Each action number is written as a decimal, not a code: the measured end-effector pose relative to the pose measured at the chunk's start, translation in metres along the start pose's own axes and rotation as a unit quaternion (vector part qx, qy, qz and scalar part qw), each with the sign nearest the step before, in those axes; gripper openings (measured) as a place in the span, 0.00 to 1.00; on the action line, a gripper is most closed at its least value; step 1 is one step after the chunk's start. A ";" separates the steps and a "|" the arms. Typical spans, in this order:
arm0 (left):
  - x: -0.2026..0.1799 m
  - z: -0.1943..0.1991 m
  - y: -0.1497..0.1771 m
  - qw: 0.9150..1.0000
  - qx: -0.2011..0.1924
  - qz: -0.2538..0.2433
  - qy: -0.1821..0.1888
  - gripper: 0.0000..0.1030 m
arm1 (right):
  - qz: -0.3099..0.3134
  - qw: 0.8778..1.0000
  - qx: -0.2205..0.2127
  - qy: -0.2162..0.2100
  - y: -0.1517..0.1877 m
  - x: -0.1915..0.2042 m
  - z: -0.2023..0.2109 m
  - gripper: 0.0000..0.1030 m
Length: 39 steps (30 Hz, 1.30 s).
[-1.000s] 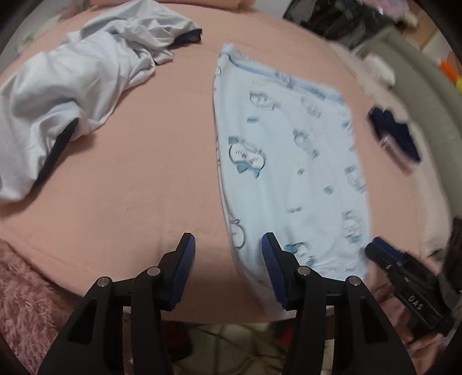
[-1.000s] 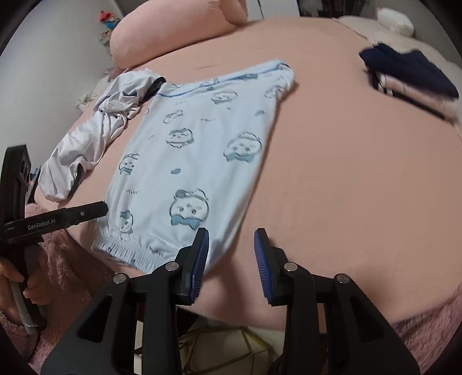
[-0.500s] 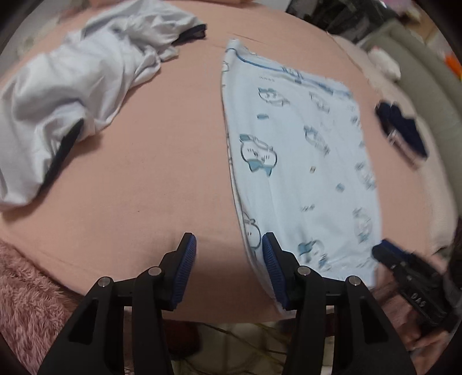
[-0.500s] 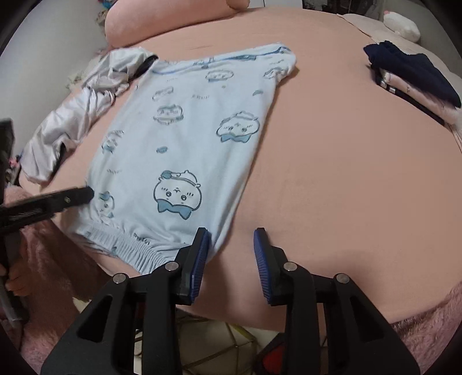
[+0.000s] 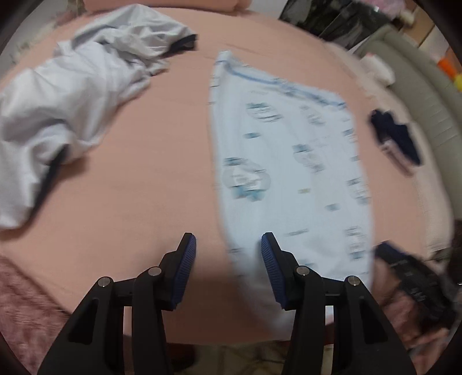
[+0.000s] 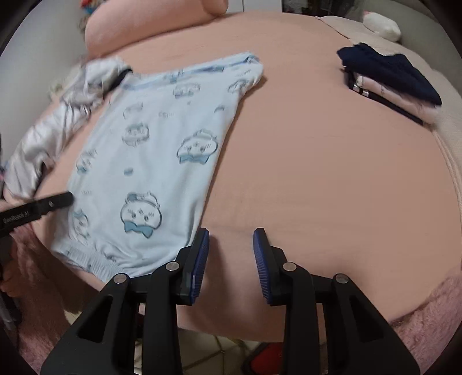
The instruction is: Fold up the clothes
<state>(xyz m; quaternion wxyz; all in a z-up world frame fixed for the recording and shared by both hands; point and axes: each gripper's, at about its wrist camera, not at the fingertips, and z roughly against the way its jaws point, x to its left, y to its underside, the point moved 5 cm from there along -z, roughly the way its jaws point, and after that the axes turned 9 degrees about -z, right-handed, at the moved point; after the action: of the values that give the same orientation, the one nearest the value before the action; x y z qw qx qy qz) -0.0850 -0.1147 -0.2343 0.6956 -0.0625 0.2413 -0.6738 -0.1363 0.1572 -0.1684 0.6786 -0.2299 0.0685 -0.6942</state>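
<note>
A light blue garment with cartoon prints (image 5: 291,173) lies flat on the pink bed (image 5: 144,178); it also shows in the right wrist view (image 6: 150,161), its ribbed hem at the near edge. My left gripper (image 5: 228,251) is open and empty, just above the garment's near left corner. My right gripper (image 6: 231,248) is open and empty at the garment's near right corner, its left finger (image 6: 199,256) over the edge. The left gripper's finger shows in the right wrist view (image 6: 43,204); the right gripper shows blurred in the left wrist view (image 5: 410,271).
A crumpled white-grey garment (image 5: 72,101) lies left of the blue one, also visible in the right wrist view (image 6: 57,127). A stack of folded clothes, dark navy on top (image 6: 389,75), sits at the right. A pink pillow (image 6: 150,26) lies at the back. A fuzzy pink blanket (image 6: 427,314) hangs below the bed's near edge.
Both grippers have moved forward toward the garment's near corners. The left wrist view is blurred by motion. The jaws have stayed open.
</note>
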 end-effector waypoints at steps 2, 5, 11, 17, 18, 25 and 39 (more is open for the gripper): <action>-0.011 -0.006 -0.002 1.000 0.003 -0.016 0.010 0.48 | -0.005 0.999 0.010 -0.035 0.002 0.007 -0.001 0.32; -0.015 -0.011 -0.002 0.999 0.008 -0.033 -0.004 0.48 | 0.054 0.998 0.015 0.014 0.010 0.022 -0.014 0.30; -0.010 -0.011 0.000 0.999 0.006 -0.037 -0.025 0.48 | 0.018 0.999 -0.007 0.035 0.004 0.005 -0.004 0.31; -0.008 -0.018 0.001 0.997 0.019 -0.053 -0.046 0.49 | 0.062 0.996 0.004 0.062 0.007 0.015 -0.018 0.30; -0.006 -0.016 0.000 0.998 0.016 -0.045 -0.041 0.49 | 0.058 0.995 0.002 0.077 0.007 0.011 -0.016 0.30; -0.025 -0.010 0.000 0.999 0.002 -0.039 0.025 0.48 | 0.016 0.998 -0.017 -0.055 0.008 0.026 0.015 0.31; 0.003 0.015 0.016 0.999 -0.009 0.026 0.025 0.48 | 0.008 0.998 0.010 -0.056 0.024 0.031 0.017 0.32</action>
<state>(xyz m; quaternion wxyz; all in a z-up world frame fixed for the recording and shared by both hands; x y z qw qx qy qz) -0.0643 -0.1199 -0.2287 0.7059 -0.0455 0.2660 -0.6549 -0.1066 0.1290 -0.1558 0.6895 -0.2610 0.0252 -0.6752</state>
